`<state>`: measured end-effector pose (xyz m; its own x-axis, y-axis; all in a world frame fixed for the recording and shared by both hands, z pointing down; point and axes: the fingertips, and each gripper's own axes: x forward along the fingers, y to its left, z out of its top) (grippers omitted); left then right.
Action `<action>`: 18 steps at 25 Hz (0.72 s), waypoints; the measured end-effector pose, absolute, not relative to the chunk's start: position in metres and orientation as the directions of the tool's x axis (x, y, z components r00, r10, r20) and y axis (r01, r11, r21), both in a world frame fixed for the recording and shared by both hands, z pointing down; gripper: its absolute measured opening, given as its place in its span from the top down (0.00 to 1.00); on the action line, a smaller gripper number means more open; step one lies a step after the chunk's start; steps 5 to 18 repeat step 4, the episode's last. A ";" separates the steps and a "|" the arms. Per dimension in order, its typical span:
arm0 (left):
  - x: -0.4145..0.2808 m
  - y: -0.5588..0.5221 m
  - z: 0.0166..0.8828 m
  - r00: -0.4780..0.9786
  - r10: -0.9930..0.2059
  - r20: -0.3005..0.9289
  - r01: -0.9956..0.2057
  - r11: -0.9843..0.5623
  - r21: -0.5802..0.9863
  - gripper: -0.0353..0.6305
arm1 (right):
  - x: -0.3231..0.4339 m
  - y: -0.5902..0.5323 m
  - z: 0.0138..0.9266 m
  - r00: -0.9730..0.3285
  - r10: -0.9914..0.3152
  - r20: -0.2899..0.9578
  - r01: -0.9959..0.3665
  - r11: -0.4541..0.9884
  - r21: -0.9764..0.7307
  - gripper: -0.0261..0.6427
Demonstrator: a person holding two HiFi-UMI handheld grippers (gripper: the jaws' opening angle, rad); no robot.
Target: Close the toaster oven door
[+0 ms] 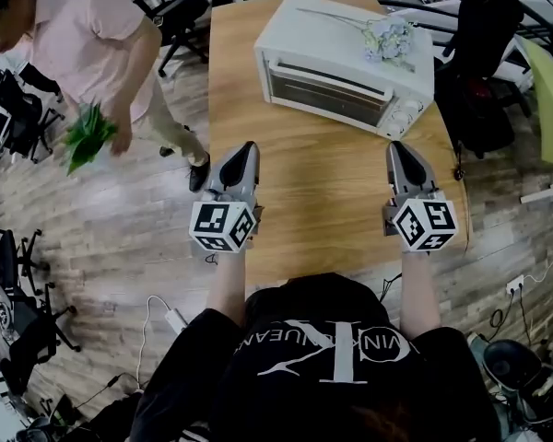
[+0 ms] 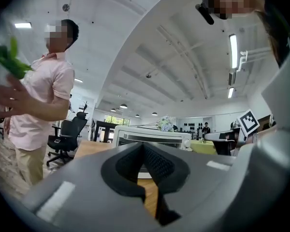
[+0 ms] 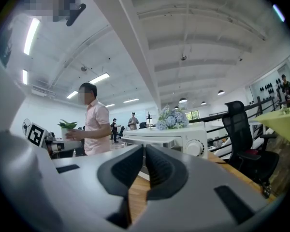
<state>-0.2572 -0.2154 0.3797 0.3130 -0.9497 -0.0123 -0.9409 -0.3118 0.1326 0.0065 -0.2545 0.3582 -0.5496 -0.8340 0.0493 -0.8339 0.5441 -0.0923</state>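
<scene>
White toaster oven [image 1: 323, 40], door shut
It stands askew at the far end of the wooden table [image 1: 323, 201]. Its glass door [image 1: 324, 95] is upright against the front, knobs [image 1: 405, 115] at right.

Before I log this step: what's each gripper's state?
Left gripper: closed, empty.
Right gripper: closed, empty.
</scene>
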 end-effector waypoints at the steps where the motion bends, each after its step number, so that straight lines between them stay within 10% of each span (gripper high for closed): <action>1: -0.257 -0.216 0.379 0.313 -0.950 -0.014 -0.941 -0.312 0.131 0.93 | 0.006 -0.254 0.358 -0.549 -0.834 0.046 -0.834 0.544 -0.090 0.92; 18: -0.258 -0.218 0.379 0.312 -0.950 -0.019 -0.942 -0.312 0.125 0.93 | 0.006 -0.254 0.356 -0.548 -0.836 0.035 -0.835 0.544 -0.082 0.92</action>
